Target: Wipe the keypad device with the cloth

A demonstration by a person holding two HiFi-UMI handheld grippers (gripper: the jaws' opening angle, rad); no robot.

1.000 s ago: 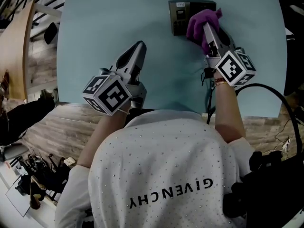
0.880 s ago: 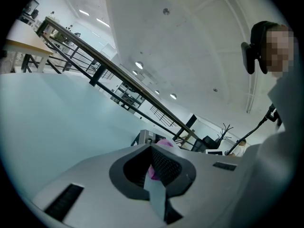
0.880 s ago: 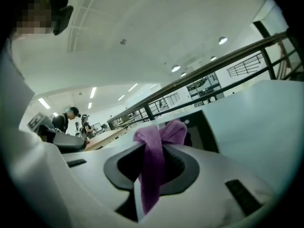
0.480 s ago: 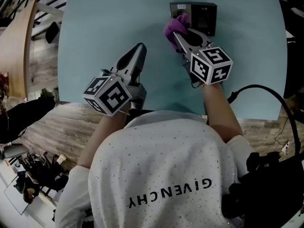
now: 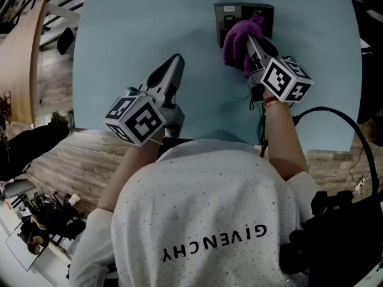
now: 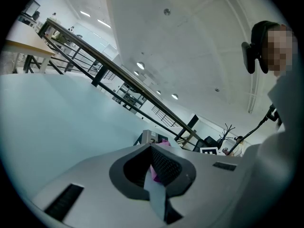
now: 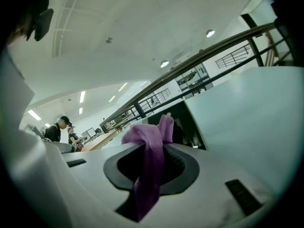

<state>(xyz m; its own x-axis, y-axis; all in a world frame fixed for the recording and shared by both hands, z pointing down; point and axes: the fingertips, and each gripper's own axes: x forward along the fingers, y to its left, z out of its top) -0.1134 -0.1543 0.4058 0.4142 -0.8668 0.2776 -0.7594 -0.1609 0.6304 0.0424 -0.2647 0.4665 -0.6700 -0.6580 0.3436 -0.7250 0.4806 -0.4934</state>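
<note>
You are leaning over a big light blue table point(image 5: 131, 34), and the dark keypad device point(image 5: 266, 17) is lying flat near its far edge, over on your right side. Your right gripper point(image 5: 251, 43) is squeezing a purple cloth point(image 5: 238, 40) tight between its jaws and is pressing the bunched-up cloth down on the device, hiding the middle of it. Your left gripper point(image 5: 177, 57) is pointing across the bare table, well apart from the device, and its jaws are sitting pressed together with nothing between them.
</note>
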